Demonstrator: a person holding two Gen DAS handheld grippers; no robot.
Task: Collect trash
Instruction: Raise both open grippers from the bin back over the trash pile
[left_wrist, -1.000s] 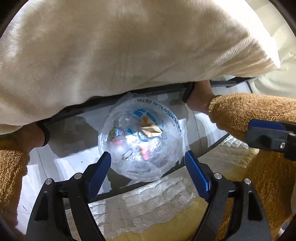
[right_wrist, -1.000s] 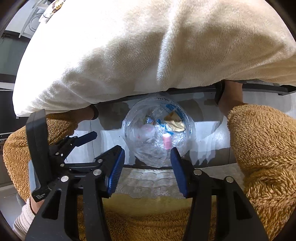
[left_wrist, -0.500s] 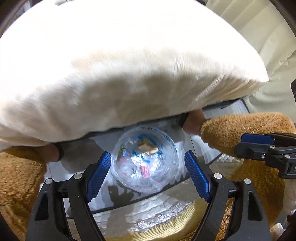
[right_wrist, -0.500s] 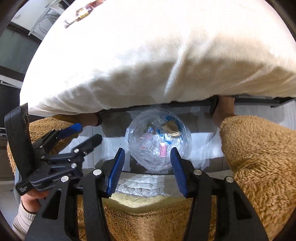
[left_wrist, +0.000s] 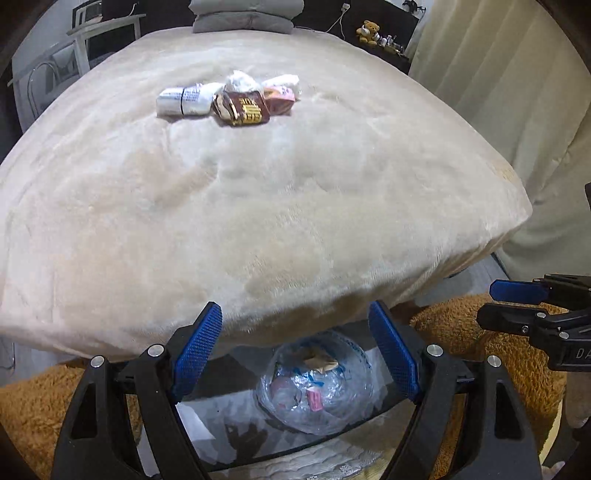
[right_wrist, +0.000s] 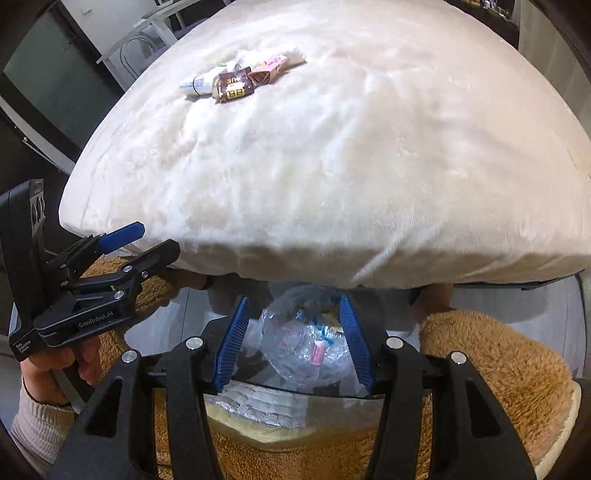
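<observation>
View: both cameras have been raised; the bed top (left_wrist: 258, 192) and its wrapper pile (left_wrist: 232, 99) are now seen.
Trash bag (left_wrist: 314, 384): left below on the floor.
Left gripper (left_wrist: 295, 350): fingers spread apart, nothing held.
Right gripper (right_wrist: 295, 339): fingers spread apart, nothing held.
Meaning: the wrappers are judged the next pickup.

A wide bed (left_wrist: 258, 206) under a cream plush blanket fills most of both views. At its far end lies a grey pillow (left_wrist: 245, 16). A small teddy bear (left_wrist: 367, 31) sits on a dark shelf beside pale curtains (left_wrist: 517, 103). A white desk (left_wrist: 107, 27), possibly with a chair, stands far left. Brown fleece trousers (right_wrist: 498, 376) cover the knees below.
</observation>
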